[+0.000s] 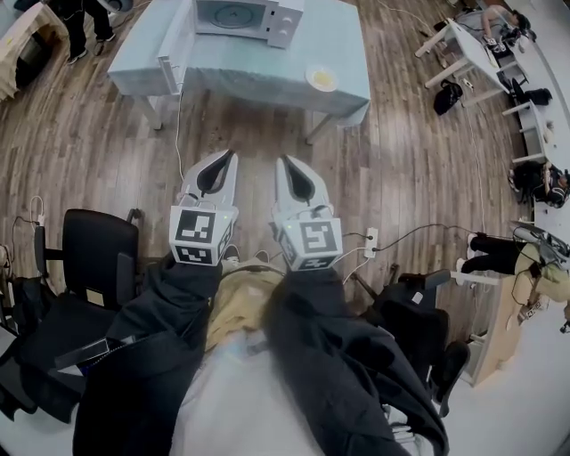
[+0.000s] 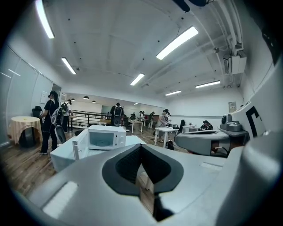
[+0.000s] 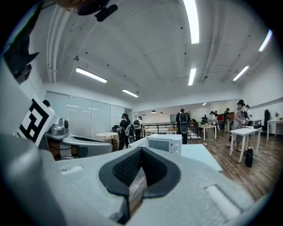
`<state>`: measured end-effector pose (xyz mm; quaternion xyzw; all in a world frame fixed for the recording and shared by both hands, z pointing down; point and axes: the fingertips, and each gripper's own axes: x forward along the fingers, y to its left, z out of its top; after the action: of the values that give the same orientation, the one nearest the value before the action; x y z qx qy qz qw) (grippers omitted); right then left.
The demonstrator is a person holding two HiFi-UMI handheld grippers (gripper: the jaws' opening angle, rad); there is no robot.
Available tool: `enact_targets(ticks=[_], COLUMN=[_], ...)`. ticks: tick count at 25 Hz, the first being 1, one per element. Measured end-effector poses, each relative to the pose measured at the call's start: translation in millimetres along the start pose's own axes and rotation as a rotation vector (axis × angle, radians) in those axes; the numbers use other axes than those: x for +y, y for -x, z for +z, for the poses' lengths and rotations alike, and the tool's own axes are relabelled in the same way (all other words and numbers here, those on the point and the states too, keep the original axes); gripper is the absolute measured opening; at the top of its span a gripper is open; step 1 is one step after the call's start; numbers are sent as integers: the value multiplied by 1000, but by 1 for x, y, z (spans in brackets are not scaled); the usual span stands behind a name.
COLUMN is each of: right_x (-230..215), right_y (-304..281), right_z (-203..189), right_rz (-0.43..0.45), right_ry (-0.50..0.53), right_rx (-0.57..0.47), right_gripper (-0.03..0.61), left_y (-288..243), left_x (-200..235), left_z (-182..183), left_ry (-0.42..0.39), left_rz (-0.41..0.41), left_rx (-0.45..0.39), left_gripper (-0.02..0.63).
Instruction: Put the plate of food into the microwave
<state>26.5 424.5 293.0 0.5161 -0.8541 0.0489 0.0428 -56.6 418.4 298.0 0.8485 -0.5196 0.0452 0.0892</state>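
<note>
Beyond the grippers, wood floor [image 1: 258,134] separates them from the table [image 1: 249,73]. The microwave [image 1: 254,16] stands at the table's far side, cavity facing the person, door [image 1: 174,64] swung open to the left. The plate of food [image 1: 321,78] lies flat near the table's near right edge, apart from the microwave; being round, it shows no long axis. A black chair [image 1: 98,254] stands at the left. Left gripper [image 1: 229,158] and right gripper [image 1: 283,162] have their jaws pressed together and empty, pointing tableward.

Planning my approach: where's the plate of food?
Head view, top centre: round white plate of yellow food on the pale blue table, right of the white microwave.
</note>
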Motion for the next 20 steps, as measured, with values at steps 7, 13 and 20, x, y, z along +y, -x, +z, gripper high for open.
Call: enact_targets(ticks=[7,13,20], right_x=[24,20,1], right_y=[-11,-20,-58], right_z=[-16,-25,-32], right_rz=[10,-3,14], right_ry=[-22,-33,-49], right_rx=[23,44,61], right_gripper=[0,0,0], left_y=[11,4,-28], left_x=[23,32,52], left_z=[-18,-29,-31], left_ry=[22,47,54], left_rz=[-1,-8,16], left_rx=[35,53,66], left_gripper=[-3,-3,-3])
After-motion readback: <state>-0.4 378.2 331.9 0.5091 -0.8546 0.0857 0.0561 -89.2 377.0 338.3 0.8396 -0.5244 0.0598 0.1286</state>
